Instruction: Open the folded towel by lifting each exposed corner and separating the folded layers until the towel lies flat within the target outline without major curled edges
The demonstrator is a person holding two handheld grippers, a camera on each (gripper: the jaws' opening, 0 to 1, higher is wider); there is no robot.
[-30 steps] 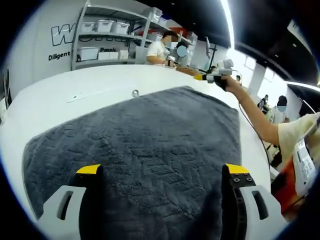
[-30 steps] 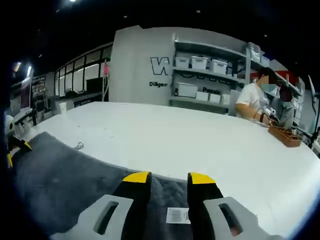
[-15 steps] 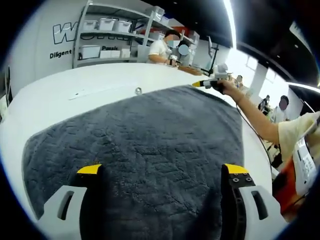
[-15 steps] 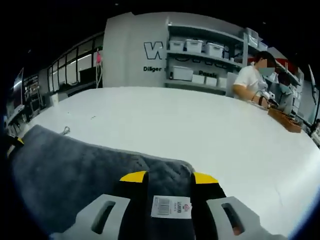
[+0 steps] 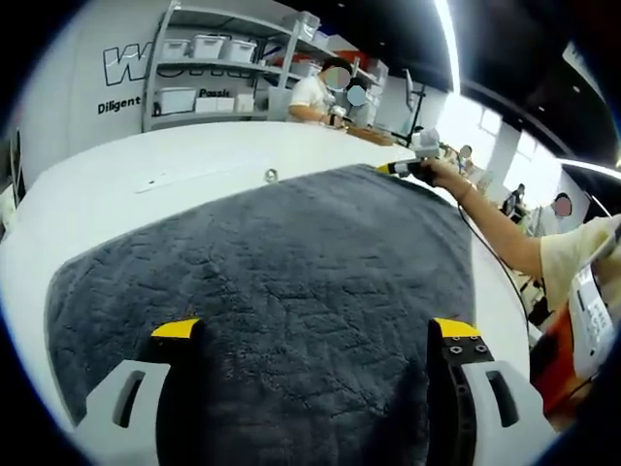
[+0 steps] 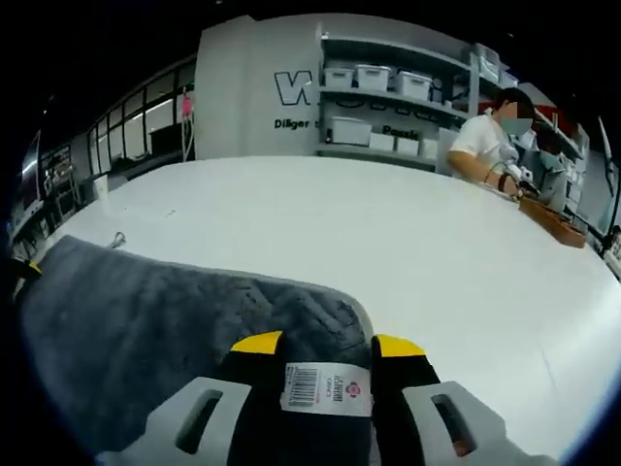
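A dark grey towel [image 5: 291,262] lies spread out over the white table [image 5: 146,165]. My left gripper [image 5: 315,330] hovers over its near part, jaws wide open with nothing between them. At the towel's far right corner, a person's hand holds my right gripper [image 5: 406,168] low at the table. In the right gripper view the towel [image 6: 155,311] stretches away to the left. Its corner, with a white barcode label [image 6: 326,388], sits between the narrow jaws of the right gripper [image 6: 327,344], which is shut on it.
Shelves with white bins [image 5: 199,73] stand against the far wall. People work at a bench [image 6: 490,146] beyond the table, with a brown tray [image 6: 553,218] near them. A small metal fitting [image 5: 271,176] sits in the table just past the towel's far edge.
The right gripper has come down toward the table with the towel corner, which now lies lower and flatter. The left gripper has stayed where it was, open.
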